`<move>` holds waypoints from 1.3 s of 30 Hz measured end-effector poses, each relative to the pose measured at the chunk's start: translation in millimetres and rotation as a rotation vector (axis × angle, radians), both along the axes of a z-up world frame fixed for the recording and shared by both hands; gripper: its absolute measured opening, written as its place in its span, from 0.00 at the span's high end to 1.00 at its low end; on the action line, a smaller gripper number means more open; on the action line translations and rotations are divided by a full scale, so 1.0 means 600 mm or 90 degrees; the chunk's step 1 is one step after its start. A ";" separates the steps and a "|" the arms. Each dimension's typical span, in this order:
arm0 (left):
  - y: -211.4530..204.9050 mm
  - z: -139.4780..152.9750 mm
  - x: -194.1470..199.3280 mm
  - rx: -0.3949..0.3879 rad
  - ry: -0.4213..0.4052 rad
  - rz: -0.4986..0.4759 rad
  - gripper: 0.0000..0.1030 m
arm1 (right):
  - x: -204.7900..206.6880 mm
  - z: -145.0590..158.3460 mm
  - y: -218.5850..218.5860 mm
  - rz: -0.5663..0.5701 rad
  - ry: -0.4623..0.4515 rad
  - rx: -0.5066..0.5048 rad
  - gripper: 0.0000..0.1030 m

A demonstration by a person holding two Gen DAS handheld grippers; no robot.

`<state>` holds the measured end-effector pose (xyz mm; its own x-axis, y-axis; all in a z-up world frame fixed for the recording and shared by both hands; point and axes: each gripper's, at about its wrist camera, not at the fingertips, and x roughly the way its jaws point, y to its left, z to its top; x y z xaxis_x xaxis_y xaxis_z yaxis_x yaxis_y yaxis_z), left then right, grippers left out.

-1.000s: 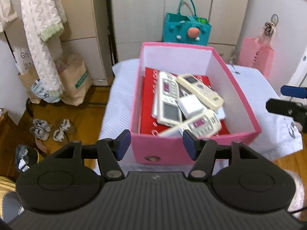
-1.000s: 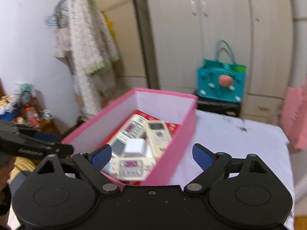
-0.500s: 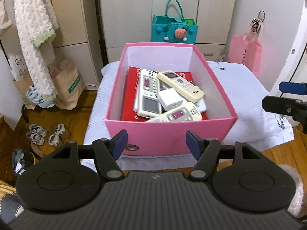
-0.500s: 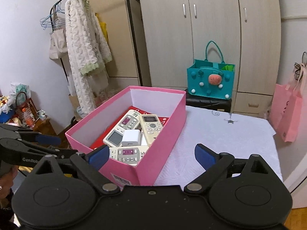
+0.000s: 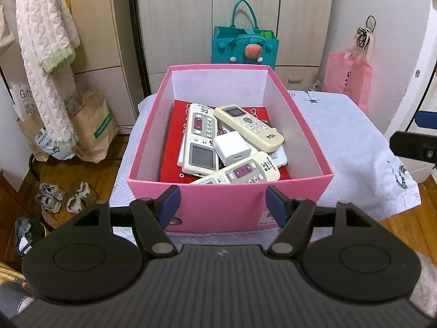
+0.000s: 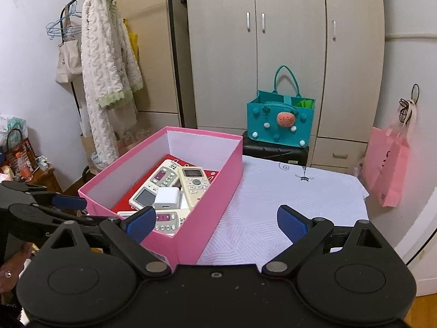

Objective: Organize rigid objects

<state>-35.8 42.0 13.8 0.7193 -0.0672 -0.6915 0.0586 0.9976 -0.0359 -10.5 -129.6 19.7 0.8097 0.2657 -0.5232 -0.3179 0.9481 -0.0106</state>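
Since the earlier frame both views have steadied and drawn back slightly, so the pink box (image 5: 229, 205) now sits square ahead of the left gripper (image 5: 222, 201). Left gripper: blue fingertips spread wide, nothing between them, hovering before the box's near wall. Right gripper (image 6: 217, 222): fingers likewise wide apart and empty, left tip over the box's near corner, right tip over the cloth.

Box long axis runs away from the left camera toward the wardrobe (image 6: 286, 54). Inside, on a red book (image 5: 170, 147), lies a loose pile of remotes. Cream remote (image 5: 248, 129) marked TCL lies diagonally, screen end toward the far left. Long white remote (image 5: 199, 139) lies along the box axis, display toward the near end. Third remote (image 5: 240, 172) lies crosswise at the near wall. White charger (image 5: 231, 147) rests between them, touching all three.

Box stands on a table under a white cloth (image 6: 286, 199). Beyond: teal bag (image 6: 281, 120), pink bag (image 6: 387, 169), white robe (image 6: 109, 82) hanging at left, wood floor (image 5: 24, 191)
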 end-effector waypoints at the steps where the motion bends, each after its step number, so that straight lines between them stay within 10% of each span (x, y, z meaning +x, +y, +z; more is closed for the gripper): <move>1: -0.001 -0.001 0.001 0.001 0.000 0.001 0.34 | 0.000 -0.001 -0.001 -0.006 -0.003 -0.003 0.05; 20: -0.019 -0.019 0.012 0.009 -0.026 0.026 0.06 | -0.003 -0.024 -0.009 -0.097 -0.003 0.001 0.05; 39: -0.022 -0.024 0.014 0.003 -0.056 0.044 0.01 | 0.009 -0.053 -0.007 -0.154 0.006 -0.027 0.05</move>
